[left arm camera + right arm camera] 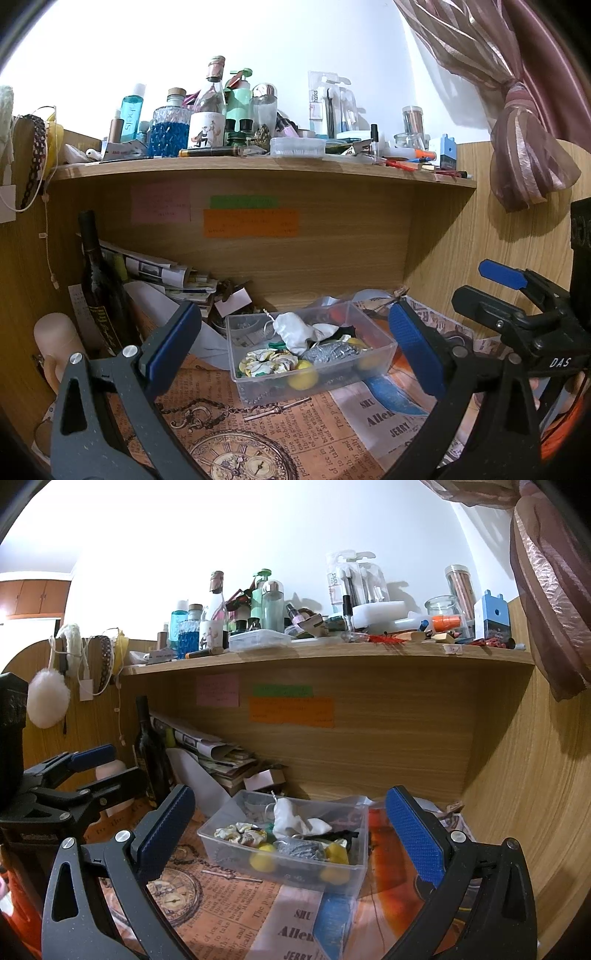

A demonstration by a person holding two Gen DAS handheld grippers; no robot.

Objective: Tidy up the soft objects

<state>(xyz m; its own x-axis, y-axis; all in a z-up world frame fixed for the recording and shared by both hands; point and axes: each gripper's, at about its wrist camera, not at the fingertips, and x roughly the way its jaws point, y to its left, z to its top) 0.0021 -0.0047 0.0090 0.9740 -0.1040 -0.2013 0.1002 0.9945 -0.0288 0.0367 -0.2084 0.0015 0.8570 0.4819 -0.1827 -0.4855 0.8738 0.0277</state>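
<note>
Both sets of jaws spread wide, left gripper (291,350) and right gripper (291,834) hovering near the clear bin (343,877) of soft objects (295,819).

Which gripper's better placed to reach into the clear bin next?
Marginal call: left gripper. Both are open and empty, but the clear bin sits squarely between its fingers; in the right gripper view it's similar.

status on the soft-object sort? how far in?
Looks done: the clear bin already holds a white pouch, a patterned scrunchie, a grey fabric piece and yellow balls. In hand: nothing; left gripper and right gripper hang open before the bin. Left: no loose soft item is clearly visible on the desk.
</note>
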